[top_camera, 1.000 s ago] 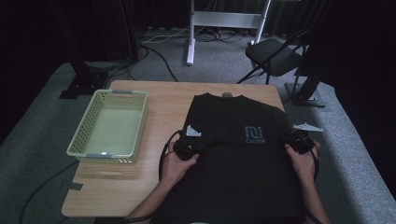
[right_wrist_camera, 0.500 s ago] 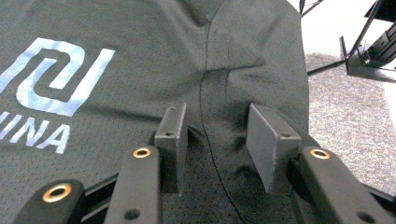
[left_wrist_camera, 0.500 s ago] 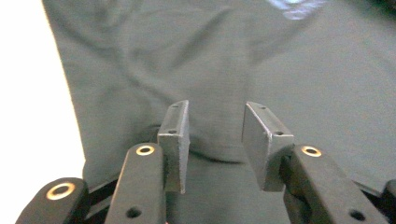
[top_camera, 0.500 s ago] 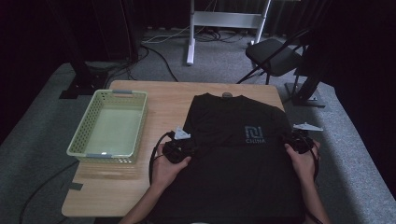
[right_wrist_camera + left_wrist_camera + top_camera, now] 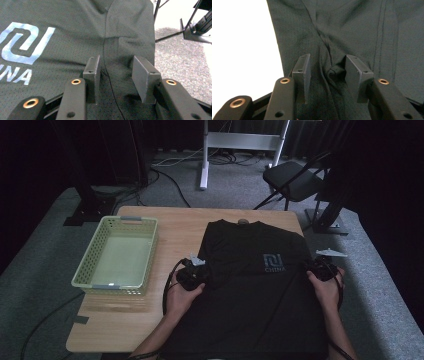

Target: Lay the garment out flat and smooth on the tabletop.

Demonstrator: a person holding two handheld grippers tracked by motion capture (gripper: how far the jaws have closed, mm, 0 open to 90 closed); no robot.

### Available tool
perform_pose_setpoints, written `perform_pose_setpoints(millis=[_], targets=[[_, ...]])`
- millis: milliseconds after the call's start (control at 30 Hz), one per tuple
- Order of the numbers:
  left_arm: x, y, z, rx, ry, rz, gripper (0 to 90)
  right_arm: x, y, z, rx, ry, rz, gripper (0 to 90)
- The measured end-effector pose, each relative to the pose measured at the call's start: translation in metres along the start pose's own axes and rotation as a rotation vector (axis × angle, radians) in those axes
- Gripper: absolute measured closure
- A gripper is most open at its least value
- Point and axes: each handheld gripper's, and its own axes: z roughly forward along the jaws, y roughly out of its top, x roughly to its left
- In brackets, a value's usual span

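High view — basket [image 5: 82, 270] bare inside, beside black shirt [image 5: 250, 290]

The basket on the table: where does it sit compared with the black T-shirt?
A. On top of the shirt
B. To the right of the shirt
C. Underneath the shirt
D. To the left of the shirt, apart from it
D: in the high view the pale green basket stands on the table left of the T-shirt, with bare wood between them.
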Motion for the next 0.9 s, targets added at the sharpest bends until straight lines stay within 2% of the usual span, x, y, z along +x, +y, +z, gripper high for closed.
perform_pose_setpoints(millis=[100, 200, 267, 367, 533, 633, 800, 900], targets=[[-0.001, 0.001, 0.000, 0.004, 0.003, 0.002, 57.6, 0.003, 0.001, -0.004, 0.018, -0.017, 0.012, 56.2], [0.000, 0.001, 0.001, 0.000, 0.000, -0.003, 57.7, 0.007, -0.001, -0.019, -0.027, -0.004, 0.024, 55.4], [0.000, 0.001, 0.001, -0.002, 0.000, -0.006, 57.8, 0.011, -0.005, -0.031, -0.033, -0.005, 0.020, 54.9], [0.000, 0.000, 0.001, -0.004, 0.001, -0.005, 57.8, 0.018, -0.017, -0.047, -0.026, 0.003, 0.017, 53.5], [0.000, 0.000, 0.001, -0.006, 0.002, -0.011, 57.8, 0.027, -0.040, -0.059, -0.005, 0.016, 0.021, 52.6], [0.000, 0.001, 0.002, -0.008, 0.003, -0.016, 57.9, 0.031, -0.045, -0.061, 0.003, 0.016, 0.007, 51.6], [0.001, 0.001, 0.002, -0.007, 0.000, -0.016, 58.3, 0.055, -0.056, -0.078, 0.006, 0.023, -0.071, 49.7], [0.001, 0.001, 0.002, -0.005, -0.001, -0.017, 58.6, 0.059, -0.060, -0.081, 0.023, 0.018, -0.090, 50.0]])
